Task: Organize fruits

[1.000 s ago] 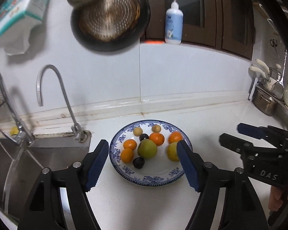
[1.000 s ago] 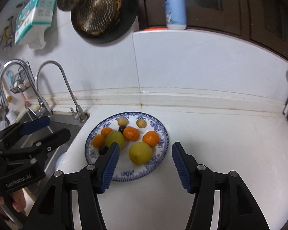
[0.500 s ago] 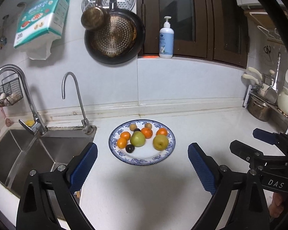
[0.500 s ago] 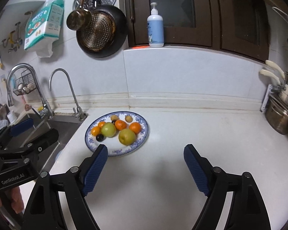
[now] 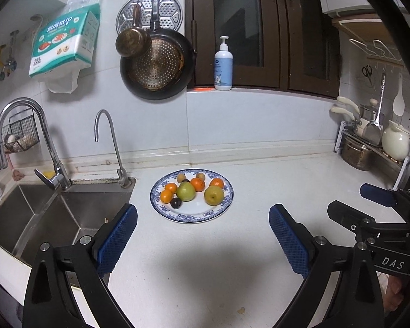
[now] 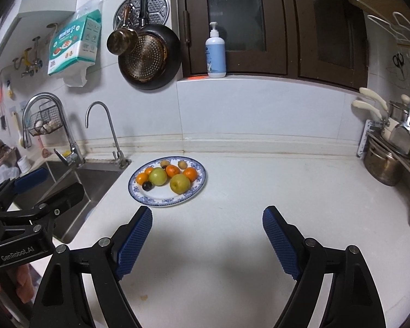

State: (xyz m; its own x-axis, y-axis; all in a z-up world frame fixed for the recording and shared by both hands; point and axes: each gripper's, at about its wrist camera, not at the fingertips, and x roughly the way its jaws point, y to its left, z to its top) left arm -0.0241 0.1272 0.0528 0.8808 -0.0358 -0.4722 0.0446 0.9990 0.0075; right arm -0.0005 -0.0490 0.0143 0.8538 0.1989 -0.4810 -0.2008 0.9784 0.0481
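Observation:
A blue-and-white plate [image 5: 191, 220] [image 6: 161, 203] sits on the white counter beside the sink. It holds a green apple [image 5: 186, 191] [image 6: 158, 176], a yellow apple [image 5: 213, 195] [image 6: 179, 183], several oranges [image 5: 198, 184] [image 6: 190, 174], a dark plum [image 5: 175, 203] [image 6: 147, 186] and two small brown fruits [image 5: 181, 177]. My left gripper [image 5: 202, 207] hangs open, back from the plate's near rim, with nothing between its fingers. My right gripper [image 6: 207, 210] is also open and empty, nearer than the plate and a little to its right. Each gripper also shows from the side in the other's view.
A steel sink [image 5: 54, 218] with two faucets [image 5: 109, 147] lies left of the plate. A rack with pots and a white jug [image 5: 369, 150] stands at the far right. A soap bottle [image 5: 223, 65] stands on the window ledge and a pan [image 5: 155, 65] hangs on the wall. A hand holds each gripper.
Both grippers have drawn back from the plate, which now looks smaller and farther off. Both pairs of jaws have widened and hold nothing.

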